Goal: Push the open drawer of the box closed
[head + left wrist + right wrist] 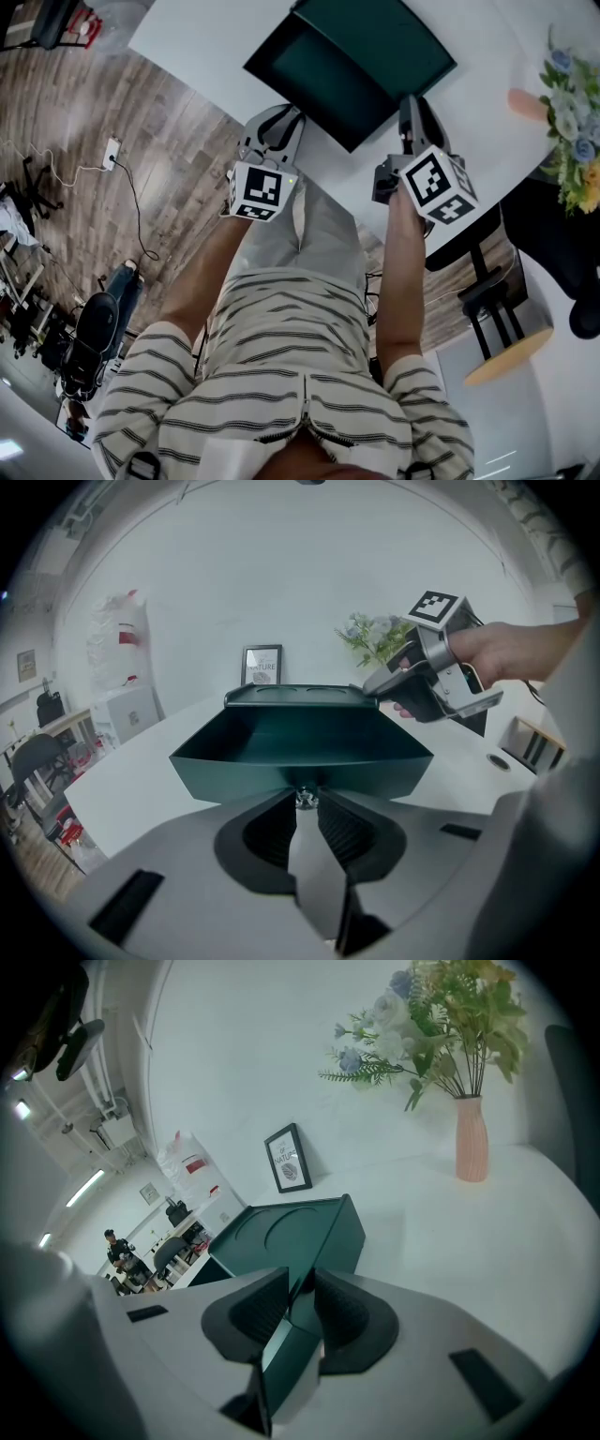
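Striped shirt (pixel 281 375) and two forearms fill the bottom of the head view, each hand carrying a gripper toward the box (pixel 291 1227). That box is dark green, with two shallow round recesses in its lid. Its drawer (pixel 300 772) stands pulled out toward the person, empty, with sloping side walls and a small metal knob (pixel 303 799) on the front.

At the drawer's front, the left gripper (pixel 303 806) has its jaws slightly apart, the knob sitting at the gap between their tips. At the box's right corner, the right gripper (pixel 298 1290) has its jaws apart too, astride the drawer's thin side wall, which runs between the pads.

The box rests on a white table (pixel 206 47). Behind the box leans a small framed print (pixel 262 665) whose largest word ends in "TURE"; the rest is too small to read. To the box's right stands a pink vase (pixel 472 1138) of flowers (pixel 441 1016). Left of the table, wood-plank floor (pixel 159 159) carries a power strip (pixel 111 153) and an office chair (pixel 89 342).
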Tool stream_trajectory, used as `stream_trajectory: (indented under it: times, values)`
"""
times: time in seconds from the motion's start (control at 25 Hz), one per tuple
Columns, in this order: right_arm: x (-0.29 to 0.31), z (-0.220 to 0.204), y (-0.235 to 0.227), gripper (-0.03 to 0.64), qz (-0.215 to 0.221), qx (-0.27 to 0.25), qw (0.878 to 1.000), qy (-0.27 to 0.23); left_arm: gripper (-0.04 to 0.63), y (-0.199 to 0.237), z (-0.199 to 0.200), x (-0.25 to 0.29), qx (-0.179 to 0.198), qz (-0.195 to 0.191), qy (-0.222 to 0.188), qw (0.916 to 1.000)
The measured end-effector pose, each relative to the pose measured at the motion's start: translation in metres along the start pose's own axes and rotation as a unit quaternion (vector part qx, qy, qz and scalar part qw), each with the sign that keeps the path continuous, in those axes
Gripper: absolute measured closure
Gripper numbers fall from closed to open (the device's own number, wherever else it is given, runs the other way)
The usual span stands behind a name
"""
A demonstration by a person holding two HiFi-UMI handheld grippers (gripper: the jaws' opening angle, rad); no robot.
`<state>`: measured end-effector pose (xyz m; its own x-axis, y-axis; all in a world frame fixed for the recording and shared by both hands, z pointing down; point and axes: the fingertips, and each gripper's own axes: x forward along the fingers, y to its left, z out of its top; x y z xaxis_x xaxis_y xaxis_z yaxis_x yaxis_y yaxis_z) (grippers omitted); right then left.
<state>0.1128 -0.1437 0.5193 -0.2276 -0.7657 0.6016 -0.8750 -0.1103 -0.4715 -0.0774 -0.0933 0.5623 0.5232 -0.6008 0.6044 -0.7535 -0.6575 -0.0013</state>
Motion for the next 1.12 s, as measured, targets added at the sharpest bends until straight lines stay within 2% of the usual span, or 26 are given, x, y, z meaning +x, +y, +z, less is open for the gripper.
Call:
stream_trajectory:
  times: [1.12]
  values:
    - [0.001,-0.002,0.0,0.518,0.003,0.0,1.0,0.007,0.528,0.001,0.015,0.003,-0.002,0.001,-0.005,1.0]
